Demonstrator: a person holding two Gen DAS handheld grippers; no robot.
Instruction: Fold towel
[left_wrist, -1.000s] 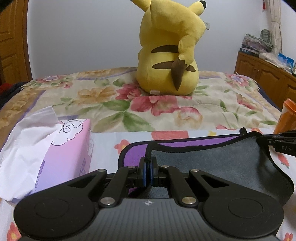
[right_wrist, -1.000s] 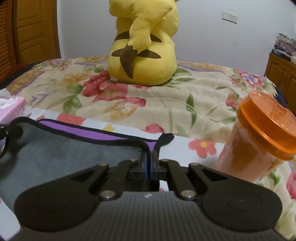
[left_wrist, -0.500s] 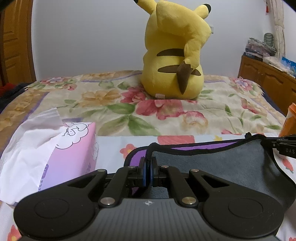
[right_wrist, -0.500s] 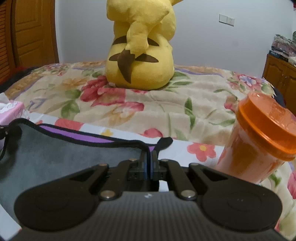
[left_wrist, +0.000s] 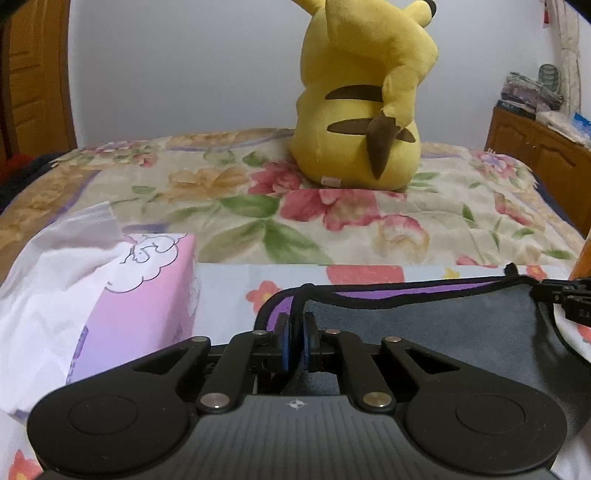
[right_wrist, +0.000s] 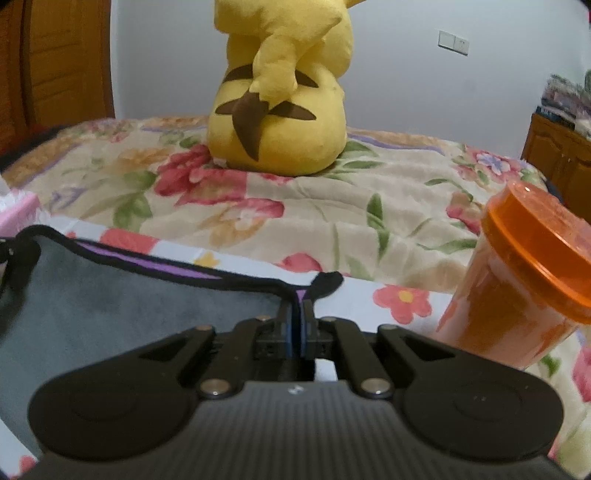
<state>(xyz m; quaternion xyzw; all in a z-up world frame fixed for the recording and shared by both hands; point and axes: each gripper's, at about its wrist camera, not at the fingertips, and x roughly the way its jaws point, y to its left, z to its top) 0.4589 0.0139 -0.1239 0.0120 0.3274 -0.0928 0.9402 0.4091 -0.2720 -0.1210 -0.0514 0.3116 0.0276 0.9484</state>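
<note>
Between my left gripper (left_wrist: 296, 341) jaws: towel (left_wrist: 424, 325), one corner clamped. Right gripper (right_wrist: 296, 334): opposite corner clamped likewise. Cloth hangs slack between them, above the floral sheet (left_wrist: 229, 280). Soft, light, limp; best gripped at bound corners.

Pale wall (left_wrist: 184, 66) – floral bed (left_wrist: 424, 206), wooden cabinet (left_wrist: 546, 162) (cluttered top)

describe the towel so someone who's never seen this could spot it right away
On the floral bedspread, in front of the yellow plush, lies the towel. It sits between a pink tissue box and an orange tumbler. It alone is flat grey cloth, black-edged, purple underneath.
</note>
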